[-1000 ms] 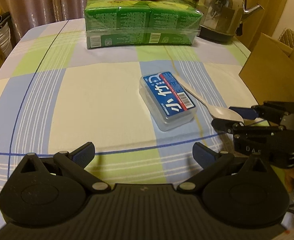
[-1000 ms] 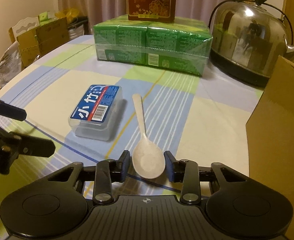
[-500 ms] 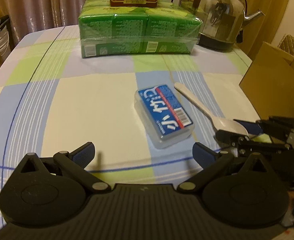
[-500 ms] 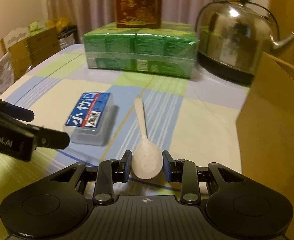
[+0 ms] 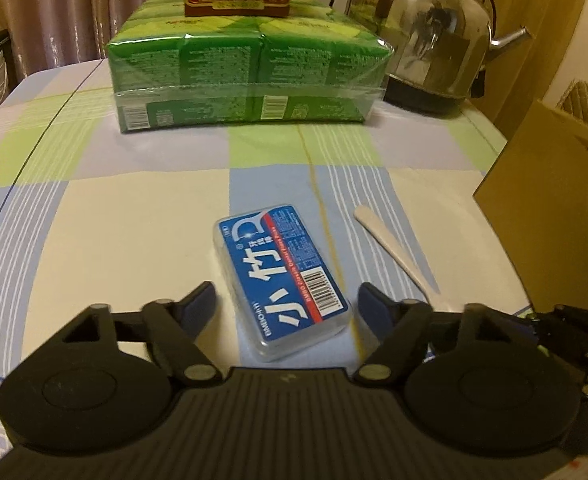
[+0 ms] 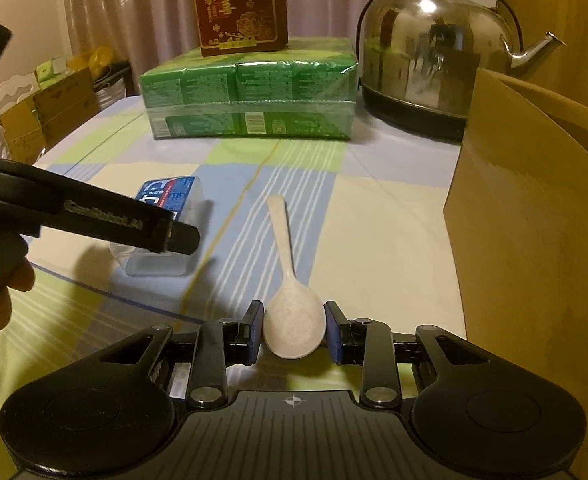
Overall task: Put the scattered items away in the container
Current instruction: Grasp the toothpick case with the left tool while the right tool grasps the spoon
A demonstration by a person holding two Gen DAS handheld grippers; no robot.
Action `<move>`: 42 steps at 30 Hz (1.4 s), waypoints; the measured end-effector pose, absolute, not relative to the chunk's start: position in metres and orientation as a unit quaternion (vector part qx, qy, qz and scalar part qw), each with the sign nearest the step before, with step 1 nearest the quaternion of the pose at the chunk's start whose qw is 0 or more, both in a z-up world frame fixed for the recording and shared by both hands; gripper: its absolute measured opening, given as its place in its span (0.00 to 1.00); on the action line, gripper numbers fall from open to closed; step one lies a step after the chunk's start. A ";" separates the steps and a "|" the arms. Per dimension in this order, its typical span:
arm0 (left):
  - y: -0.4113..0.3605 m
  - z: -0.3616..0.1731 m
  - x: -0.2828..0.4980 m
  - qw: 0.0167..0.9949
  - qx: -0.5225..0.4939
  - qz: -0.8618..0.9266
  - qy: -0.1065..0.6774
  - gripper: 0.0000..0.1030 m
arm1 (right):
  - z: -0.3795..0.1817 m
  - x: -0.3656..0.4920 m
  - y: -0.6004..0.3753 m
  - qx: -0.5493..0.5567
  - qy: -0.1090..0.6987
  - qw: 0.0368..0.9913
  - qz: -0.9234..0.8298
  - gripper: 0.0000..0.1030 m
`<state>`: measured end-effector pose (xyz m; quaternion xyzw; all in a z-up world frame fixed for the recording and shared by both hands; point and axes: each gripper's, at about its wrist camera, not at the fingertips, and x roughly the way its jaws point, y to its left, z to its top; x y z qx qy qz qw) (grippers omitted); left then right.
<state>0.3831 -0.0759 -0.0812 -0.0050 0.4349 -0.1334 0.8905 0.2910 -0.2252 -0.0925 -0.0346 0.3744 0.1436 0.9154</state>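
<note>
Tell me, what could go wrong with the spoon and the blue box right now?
The right tongs pinch only the round bowl of the spoon, so it might slip or swivel when lifted. The left tongs sit open around the blue box, which lies slanted between them and could twist when squeezed. The cardboard box wall stands tall; the spoon could bump it.

Clear plastic box w/ blue label: big white chars "小竹", small vertical "BAMBOO" beside them, a barcode at one end; the red side strip's fine print is too small to read. Dark red box atop the green packs: gold chars "吾家有喜" above a flower motif; the green packs carry barcodes and tiny print, unreadable. Left tongs, seen from the right wrist cam, have white lettering on the arm that's blurred, ending approx. "…Robot.AI".
</note>
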 end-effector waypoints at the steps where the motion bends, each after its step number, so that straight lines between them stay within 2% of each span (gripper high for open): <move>1: -0.078 -0.083 0.384 0.889 -0.002 -0.132 0.438 0.62 | -0.093 0.291 -0.226 -0.034 0.374 0.915 0.143 0.28; 7: -0.074 -0.082 0.368 0.887 0.014 -0.129 0.444 0.53 | -0.089 0.284 -0.229 -0.030 0.373 0.915 0.147 0.28; 16: -0.048 -0.075 0.274 0.877 0.025 -0.129 0.462 0.52 | -0.075 0.241 -0.225 -0.020 0.379 0.911 0.163 0.28; 26: -0.047 -0.066 0.160 0.868 0.045 -0.137 0.475 0.52 | -0.072 0.149 -0.233 -0.011 0.407 0.896 0.174 0.28; 30: -0.048 -0.065 0.147 0.867 0.045 -0.129 0.479 0.53 | -0.076 0.124 -0.238 -0.025 0.415 0.893 0.172 0.28; 33: -0.050 -0.066 0.148 0.868 0.052 -0.121 0.479 0.60 | -0.080 0.115 -0.242 -0.031 0.415 0.893 0.171 0.29; 42: -0.053 -0.068 0.161 0.873 0.055 -0.102 0.474 0.62 | -0.084 0.112 -0.240 -0.059 0.402 0.896 0.182 0.29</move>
